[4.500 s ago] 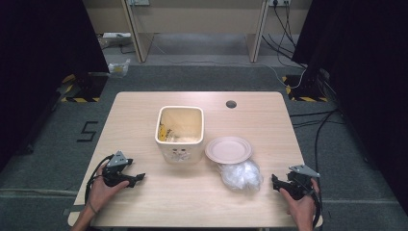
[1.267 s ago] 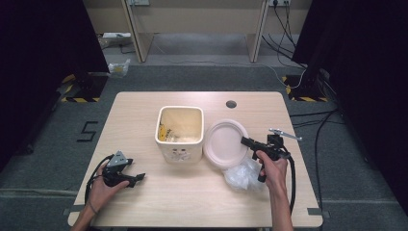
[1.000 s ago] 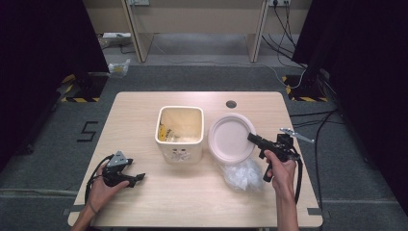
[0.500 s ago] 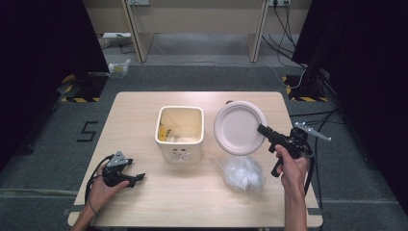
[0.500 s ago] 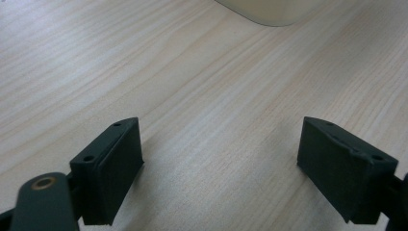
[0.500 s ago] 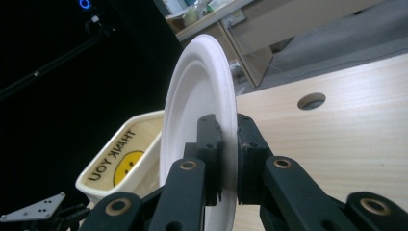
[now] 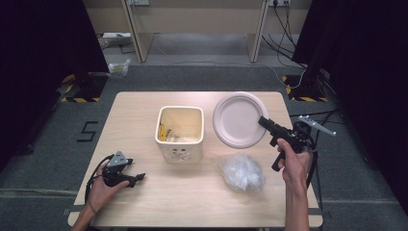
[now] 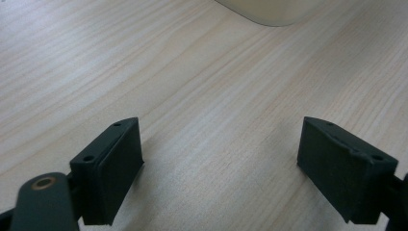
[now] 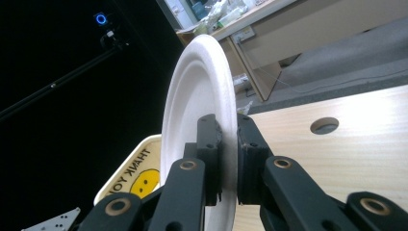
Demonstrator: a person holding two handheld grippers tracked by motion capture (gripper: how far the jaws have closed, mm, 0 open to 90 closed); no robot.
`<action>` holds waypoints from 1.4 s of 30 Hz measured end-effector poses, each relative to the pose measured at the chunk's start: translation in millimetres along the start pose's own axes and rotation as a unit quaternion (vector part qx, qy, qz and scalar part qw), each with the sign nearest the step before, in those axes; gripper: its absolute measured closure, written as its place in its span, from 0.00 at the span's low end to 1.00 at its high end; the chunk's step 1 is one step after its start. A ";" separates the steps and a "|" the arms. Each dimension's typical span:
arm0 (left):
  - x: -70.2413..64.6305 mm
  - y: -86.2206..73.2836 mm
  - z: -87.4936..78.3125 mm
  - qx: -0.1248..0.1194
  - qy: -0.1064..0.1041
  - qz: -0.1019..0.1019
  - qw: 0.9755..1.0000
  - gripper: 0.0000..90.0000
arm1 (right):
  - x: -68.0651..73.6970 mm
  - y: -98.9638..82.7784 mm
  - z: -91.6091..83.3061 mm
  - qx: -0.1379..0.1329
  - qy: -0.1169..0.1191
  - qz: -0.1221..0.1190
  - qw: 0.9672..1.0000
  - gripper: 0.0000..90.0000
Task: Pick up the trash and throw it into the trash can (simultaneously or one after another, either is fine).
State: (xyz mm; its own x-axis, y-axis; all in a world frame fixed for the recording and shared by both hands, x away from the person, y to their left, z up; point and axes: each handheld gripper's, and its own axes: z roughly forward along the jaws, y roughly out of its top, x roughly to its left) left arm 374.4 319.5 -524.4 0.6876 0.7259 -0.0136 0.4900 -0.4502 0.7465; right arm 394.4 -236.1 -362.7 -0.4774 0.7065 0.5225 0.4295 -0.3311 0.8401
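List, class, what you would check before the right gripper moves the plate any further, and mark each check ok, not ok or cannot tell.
1. Grip: right gripper is shut on the rim of the paper plate: ok.
2. Plate is clear of the table, raised and tilted: ok.
3. Cream bin stands upright with its top open: ok.
4. Crumpled plastic lies apart from the plate: ok.
5. Left gripper rests open at the near left of the table, away from the plate: ok.
6. Where the plate is meant to go: cannot tell.
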 end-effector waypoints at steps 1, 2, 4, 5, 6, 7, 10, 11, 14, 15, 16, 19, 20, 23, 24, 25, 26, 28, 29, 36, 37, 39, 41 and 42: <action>0.0 0.0 0.0 0.000 0.000 0.000 1.000 0.16 | 1.6 1.2 1.0 -0.001 0.000 -0.002 1.000 0.92; 0.0 0.0 0.0 0.000 0.000 0.000 1.000 0.16 | 3.3 2.5 2.0 -0.002 0.002 -0.002 1.000 0.92; 0.1 0.0 0.0 0.000 0.000 0.000 1.000 0.16 | 6.8 5.2 4.9 -0.001 0.005 -0.006 1.000 0.92; 0.1 0.0 0.0 0.000 0.000 0.000 1.000 0.16 | 6.8 5.2 4.9 -0.001 0.005 -0.006 1.000 0.92; 0.0 0.0 0.0 0.000 0.000 0.000 1.000 0.16 | 11.4 8.1 8.9 0.001 0.008 -0.009 1.000 0.92; 0.0 0.0 0.0 0.000 0.000 0.000 1.000 0.16 | 13.4 9.3 11.0 0.000 0.011 -0.011 1.000 0.92; 0.0 0.0 0.0 0.000 0.000 0.000 1.000 0.16 | 17.8 11.4 15.2 0.001 0.016 -0.014 1.000 0.92; 0.0 0.0 0.0 0.000 0.000 0.000 1.000 0.16 | 22.1 13.6 19.4 0.001 0.021 -0.020 1.000 0.92; 0.0 0.0 0.0 0.000 0.000 0.000 1.000 0.16 | 30.4 16.6 25.7 0.004 0.029 -0.023 0.999 0.92; 0.0 0.0 0.0 0.000 0.000 0.000 1.000 0.17 | 32.3 17.3 27.7 0.005 0.031 -0.027 0.999 0.92; 0.0 0.0 0.0 0.000 0.000 0.000 1.000 0.17 | 32.3 17.3 27.7 0.005 0.031 -0.027 0.999 0.92; 0.0 0.0 0.0 0.000 0.000 0.000 1.000 0.17 | 43.2 17.6 42.5 0.017 0.035 -0.038 0.999 0.92; 0.0 0.0 0.0 0.000 0.000 0.000 1.000 0.16 | 43.2 17.6 42.5 0.017 0.035 -0.038 0.999 0.92; 0.0 0.0 0.0 0.000 0.000 0.000 1.000 0.17 | 50.3 16.2 54.7 0.025 0.039 -0.048 0.998 0.92; 0.0 0.0 0.0 0.000 0.000 0.000 1.000 0.16 | 54.6 16.0 62.5 0.028 0.044 -0.046 0.998 0.92; 0.1 0.1 -0.1 0.001 0.000 0.000 1.000 0.16 | 54.6 16.0 62.5 0.028 0.044 -0.046 0.998 0.92; 0.0 0.0 0.0 0.000 0.000 0.000 1.000 0.16 | 57.0 16.0 68.5 0.030 0.043 -0.049 0.997 0.92; -0.1 -0.1 0.1 -0.001 0.001 0.000 1.000 0.17 | 59.3 15.5 74.3 0.035 0.043 -0.050 0.997 0.92; -0.1 0.0 0.1 -0.001 0.000 0.000 1.000 0.17 | 59.3 15.5 74.3 0.035 0.043 -0.050 0.997 0.92; -0.2 -0.1 0.0 -0.001 0.001 0.000 1.000 0.17 | 68.0 5.4 105.6 0.052 0.051 -0.047 0.996 0.92; -0.2 -0.1 0.0 0.000 0.001 0.001 1.000 0.17 | 69.0 4.2 109.1 0.055 0.052 -0.048 0.996 0.92; -0.1 0.0 0.0 0.000 0.001 0.001 1.000 0.17 | 69.6 3.3 111.6 0.056 0.051 -0.049 0.996 0.92; -0.1 0.0 -0.1 0.000 0.001 0.002 1.000 0.17 | 71.2 0.3 118.9 0.062 0.049 -0.049 0.996 0.92; -0.1 0.0 -0.1 0.000 0.001 0.002 1.000 0.17 | 71.6 -0.7 121.0 0.064 0.048 -0.048 0.996 0.92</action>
State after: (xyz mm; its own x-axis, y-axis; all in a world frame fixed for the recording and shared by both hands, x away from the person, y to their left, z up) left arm 374.3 319.5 -524.4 0.6887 0.7250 -0.0093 0.4877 -0.4537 0.7459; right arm 452.7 -109.5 -343.5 -0.5896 0.6660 0.4569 0.4698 -0.1774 0.8648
